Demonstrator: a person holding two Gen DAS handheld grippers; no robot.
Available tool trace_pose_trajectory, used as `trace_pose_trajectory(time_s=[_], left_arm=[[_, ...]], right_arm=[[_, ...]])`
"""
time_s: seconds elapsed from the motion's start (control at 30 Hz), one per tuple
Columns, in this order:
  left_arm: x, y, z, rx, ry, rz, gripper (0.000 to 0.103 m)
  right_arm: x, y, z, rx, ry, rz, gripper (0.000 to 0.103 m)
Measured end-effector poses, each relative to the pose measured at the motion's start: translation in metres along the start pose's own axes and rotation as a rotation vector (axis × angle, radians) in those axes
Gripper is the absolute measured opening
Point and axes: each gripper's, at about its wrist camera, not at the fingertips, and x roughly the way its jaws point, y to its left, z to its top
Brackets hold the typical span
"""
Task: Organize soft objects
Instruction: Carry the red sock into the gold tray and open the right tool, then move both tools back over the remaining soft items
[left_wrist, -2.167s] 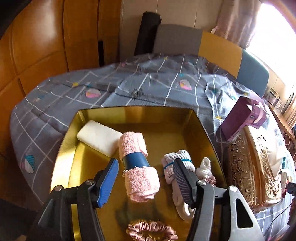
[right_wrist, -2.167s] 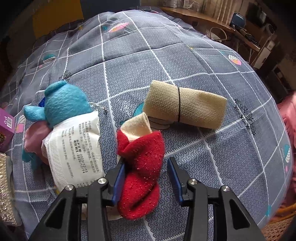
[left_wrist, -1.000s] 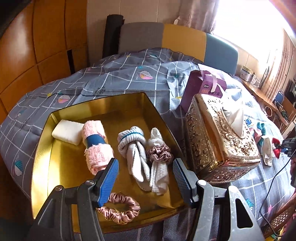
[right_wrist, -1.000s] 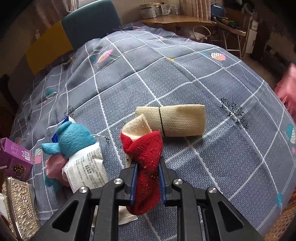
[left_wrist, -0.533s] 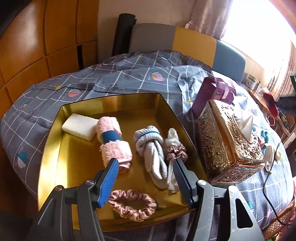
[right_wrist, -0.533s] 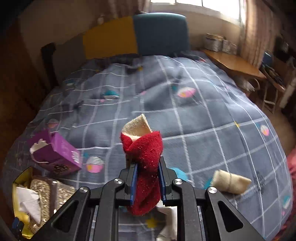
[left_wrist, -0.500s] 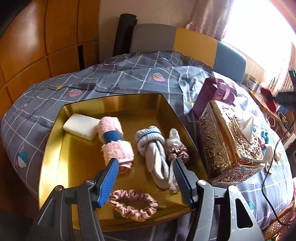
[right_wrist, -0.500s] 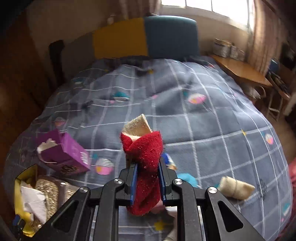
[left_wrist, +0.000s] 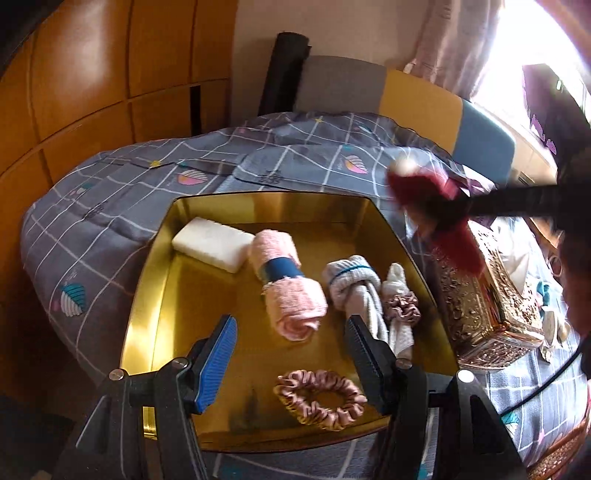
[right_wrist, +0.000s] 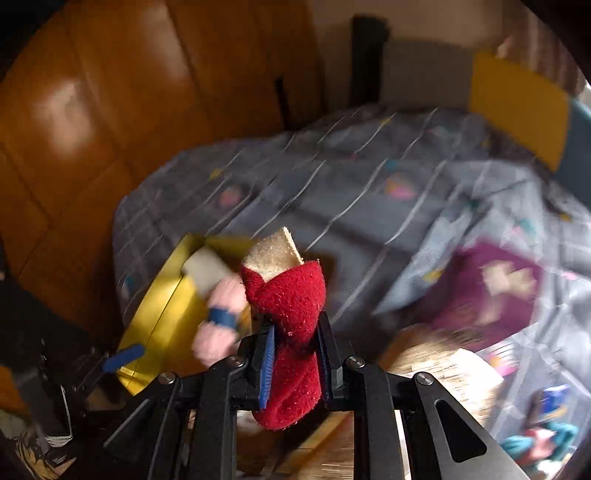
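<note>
The right gripper (right_wrist: 294, 356) clamps the red sock (right_wrist: 291, 332) for the gold tray (left_wrist: 155, 295) (left gripper (left_wrist: 290, 341) gapes, empty).

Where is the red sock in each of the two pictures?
Left wrist view: the red sock is blurred at upper right, beyond the gold tray's far right corner.
Right wrist view: the red sock is at centre, clamped in the right gripper.
Shared landmark: the gold tray.

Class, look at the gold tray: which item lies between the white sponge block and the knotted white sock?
The rolled pink towel with a blue band, shown in the left wrist view, between sponge block and sock in the gold tray.
</note>
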Motion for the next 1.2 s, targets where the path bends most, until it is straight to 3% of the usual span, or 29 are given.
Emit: trace_pose_trajectory(time_s=[0.23,0.43,0.53,0.6,0.67,0.83,1.07,1.2], left_arm=[[-0.003,0.010,0.001,-0.035,-0.021,0.024,0.062],[-0.004,0.012,0.001,-0.036,-0.026,0.031,0.062],[-0.004,0.011,0.002,-0.032,-0.025,0.031,0.062],[-0.006,0.009,0.001,-0.031,-0.025,0.031,0.062],[-0.007,0.008,0.000,-0.028,-0.027,0.030,0.062],[-0.009,0.005,0.000,-0.022,-0.030,0.030,0.062],[-0.013,-0.001,0.001,-0.003,-0.034,0.024,0.062],[-0.013,-0.007,0.000,0.014,-0.033,0.021,0.062]], right_arm=[[0.055,0.027,-0.032,-0.002,0.110,0.065,0.021],[0.069,0.037,-0.047,0.000,0.155,0.086,0.025],[0.068,0.038,-0.050,0.000,0.150,0.079,0.034],[0.063,0.037,-0.052,0.008,0.132,0.075,0.045],[0.059,0.037,-0.054,0.009,0.115,0.075,0.050],[0.043,0.038,-0.057,-0.004,0.061,0.026,0.053],[0.004,0.037,-0.067,-0.043,-0.088,-0.110,0.067],[-0.022,0.032,-0.073,-0.044,-0.187,-0.135,0.076]])
